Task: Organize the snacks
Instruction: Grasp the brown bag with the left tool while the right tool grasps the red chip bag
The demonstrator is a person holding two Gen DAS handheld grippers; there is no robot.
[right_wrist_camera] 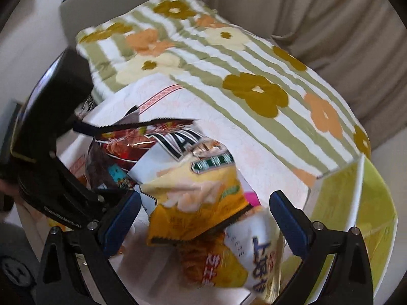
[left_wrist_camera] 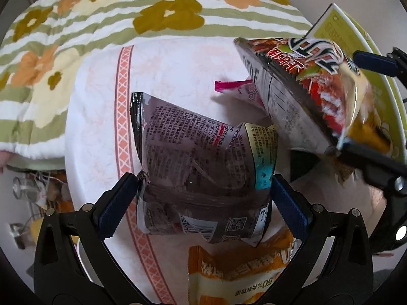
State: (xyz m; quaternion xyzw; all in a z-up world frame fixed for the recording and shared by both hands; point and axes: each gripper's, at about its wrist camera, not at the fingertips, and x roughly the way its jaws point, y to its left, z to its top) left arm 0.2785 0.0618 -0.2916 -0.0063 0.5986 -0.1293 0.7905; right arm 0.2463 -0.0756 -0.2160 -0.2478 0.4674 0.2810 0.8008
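My left gripper (left_wrist_camera: 203, 198) is shut on a dark snack bag (left_wrist_camera: 201, 167) with printed text, pinching its crumpled sides above the white cloth (left_wrist_camera: 96, 117). An orange snack bag (left_wrist_camera: 236, 274) lies just below it. In the left wrist view the right gripper (left_wrist_camera: 356, 106) holds red and yellow snack bags (left_wrist_camera: 318, 86) up at the right. In the right wrist view my right gripper (right_wrist_camera: 203, 216) stands wide around a yellow snack bag (right_wrist_camera: 201, 203) and a white and orange bag (right_wrist_camera: 244, 259). A pink packet (left_wrist_camera: 236, 89) lies on the cloth.
A yellow-green box (right_wrist_camera: 356, 216) stands open at the right. A floral green-striped quilt (left_wrist_camera: 127, 25) covers the bed behind. The left gripper's body (right_wrist_camera: 51, 152) is close at the left in the right wrist view. Curtains (right_wrist_camera: 343, 25) hang behind.
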